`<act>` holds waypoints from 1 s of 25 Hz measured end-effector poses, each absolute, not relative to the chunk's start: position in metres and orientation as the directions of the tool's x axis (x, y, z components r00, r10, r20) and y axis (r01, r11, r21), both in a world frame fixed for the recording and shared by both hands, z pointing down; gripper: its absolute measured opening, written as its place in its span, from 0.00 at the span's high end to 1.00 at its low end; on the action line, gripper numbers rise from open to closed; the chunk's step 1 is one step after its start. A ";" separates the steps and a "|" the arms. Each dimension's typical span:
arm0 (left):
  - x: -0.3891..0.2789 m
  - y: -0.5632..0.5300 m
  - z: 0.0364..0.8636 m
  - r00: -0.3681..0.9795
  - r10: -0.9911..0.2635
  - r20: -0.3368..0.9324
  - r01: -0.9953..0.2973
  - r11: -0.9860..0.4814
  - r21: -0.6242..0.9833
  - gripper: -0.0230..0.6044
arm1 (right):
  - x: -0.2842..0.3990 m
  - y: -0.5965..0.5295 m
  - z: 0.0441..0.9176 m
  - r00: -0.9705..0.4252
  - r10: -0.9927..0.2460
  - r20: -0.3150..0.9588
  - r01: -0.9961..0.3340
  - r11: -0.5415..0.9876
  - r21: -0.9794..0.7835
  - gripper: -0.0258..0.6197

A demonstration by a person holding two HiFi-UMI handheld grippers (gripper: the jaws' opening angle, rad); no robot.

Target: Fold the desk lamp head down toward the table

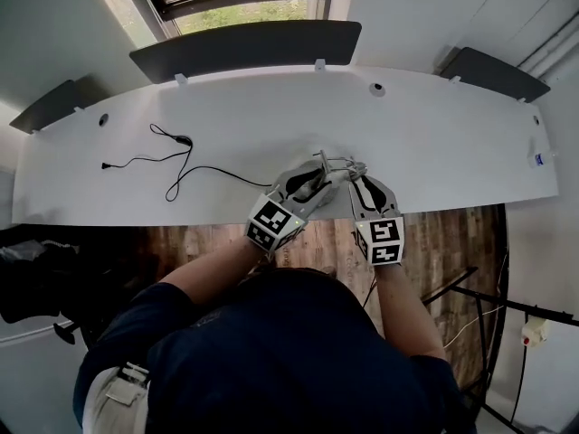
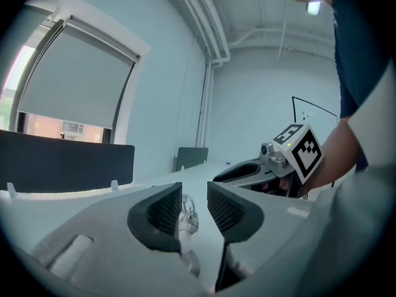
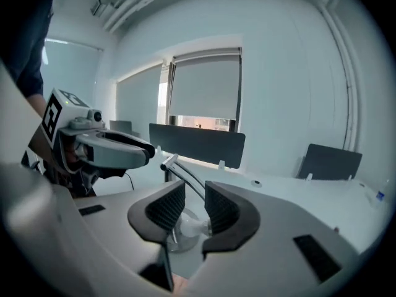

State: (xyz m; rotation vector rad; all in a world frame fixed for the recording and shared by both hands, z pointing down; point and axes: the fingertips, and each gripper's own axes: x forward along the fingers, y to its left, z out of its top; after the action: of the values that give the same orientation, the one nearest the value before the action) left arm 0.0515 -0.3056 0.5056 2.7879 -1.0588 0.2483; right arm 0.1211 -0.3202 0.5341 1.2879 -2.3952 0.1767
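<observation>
A thin metal desk lamp [image 1: 336,163] stands near the front edge of the white desk [image 1: 434,134], between my two grippers. My left gripper [image 1: 322,170] reaches in from the left. In the left gripper view a pale jointed part of the lamp [image 2: 185,223] lies in the gap of the left gripper [image 2: 195,212], against the left pad, with desk showing beside it. My right gripper [image 1: 355,172] comes in from the right. In the right gripper view the lamp arm [image 3: 185,175] slants up left through the gap of the right gripper [image 3: 190,210], free of both pads, and the round base [image 3: 179,235] lies below.
A black cable [image 1: 176,165] snakes over the desk's left half. Dark partition panels [image 1: 244,48] line the desk's back edge under a window. Wooden floor [image 1: 443,242] shows in front of the desk. Each gripper sees the other close by: right gripper [image 2: 226,177], left gripper [image 3: 147,153].
</observation>
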 end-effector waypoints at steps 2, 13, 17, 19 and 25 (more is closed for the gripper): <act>0.059 -0.289 0.485 0.768 -0.616 0.172 -0.635 -0.768 0.083 0.76 | 0.117 -0.300 0.516 -0.515 -0.767 0.382 -0.821 0.569 0.036 0.81; 0.079 -0.227 0.386 0.874 -0.486 0.014 -0.485 -0.869 0.099 0.95 | 0.119 -0.230 0.433 -0.572 -0.788 0.227 -0.817 0.571 -0.080 0.92; 0.089 -0.209 0.383 0.892 -0.453 0.008 -0.451 -0.886 0.108 0.95 | 0.120 -0.214 0.426 -0.572 -0.798 0.191 -0.819 0.568 -0.082 0.94; 0.092 -0.202 0.387 0.895 -0.446 0.009 -0.445 -0.889 0.111 0.95 | 0.121 -0.209 0.427 -0.568 -0.803 0.182 -0.822 0.562 -0.087 0.94; 0.097 -0.192 0.396 0.900 -0.434 0.020 -0.434 -0.895 0.103 0.95 | 0.122 -0.201 0.426 -0.571 -0.803 0.172 -0.821 0.564 -0.091 0.94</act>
State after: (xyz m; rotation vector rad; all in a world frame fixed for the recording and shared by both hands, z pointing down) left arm 0.0974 -0.1923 0.3962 2.9595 -0.6782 -0.0052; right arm 0.1224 -0.2010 0.4256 1.3953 -2.6787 0.2441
